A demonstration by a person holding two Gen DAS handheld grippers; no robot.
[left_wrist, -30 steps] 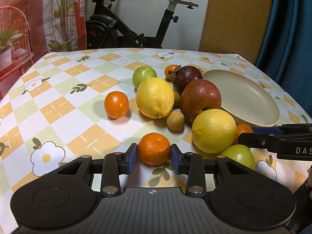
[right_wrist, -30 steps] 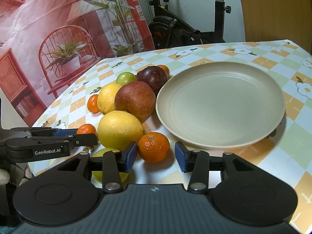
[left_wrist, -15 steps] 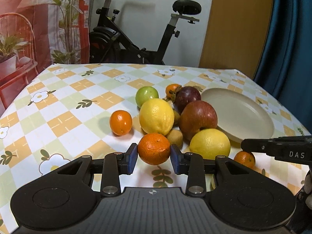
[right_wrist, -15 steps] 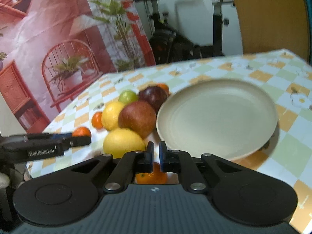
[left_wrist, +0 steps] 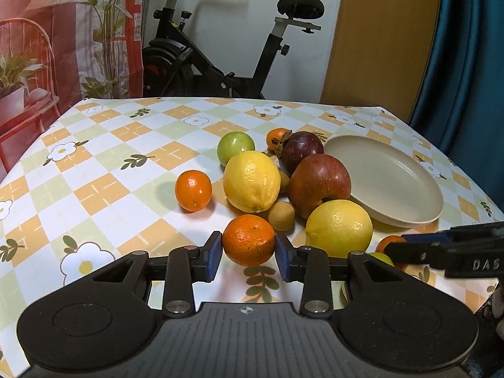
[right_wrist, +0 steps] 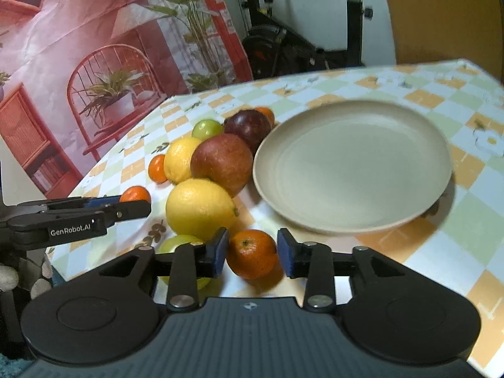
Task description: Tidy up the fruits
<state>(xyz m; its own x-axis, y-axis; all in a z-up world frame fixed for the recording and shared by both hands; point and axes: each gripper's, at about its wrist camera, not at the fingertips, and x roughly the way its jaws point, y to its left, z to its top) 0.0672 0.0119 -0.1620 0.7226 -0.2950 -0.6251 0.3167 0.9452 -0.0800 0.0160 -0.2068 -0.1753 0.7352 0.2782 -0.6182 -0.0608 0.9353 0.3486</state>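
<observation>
Green fruit (right_wrist: 176,245) half hidden behind lemon (right_wrist: 198,209), hand-held gripper.

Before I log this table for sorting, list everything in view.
plate: one, beige, right of pile, bare
mandarins: four, orange, two loose, two at the jaws
lemons: two, yellow, mid-pile
apple: one, red, beside plate
purple fruit: one, dark, behind apple
green fruits: two, green, pile's ends
tan fruits: two, tan, inside pile
exercise bike: one, black, background
left gripper: one, black, jaws shut on a mandarin
right gripper: one, black, jaws opening, mandarin between them
</observation>
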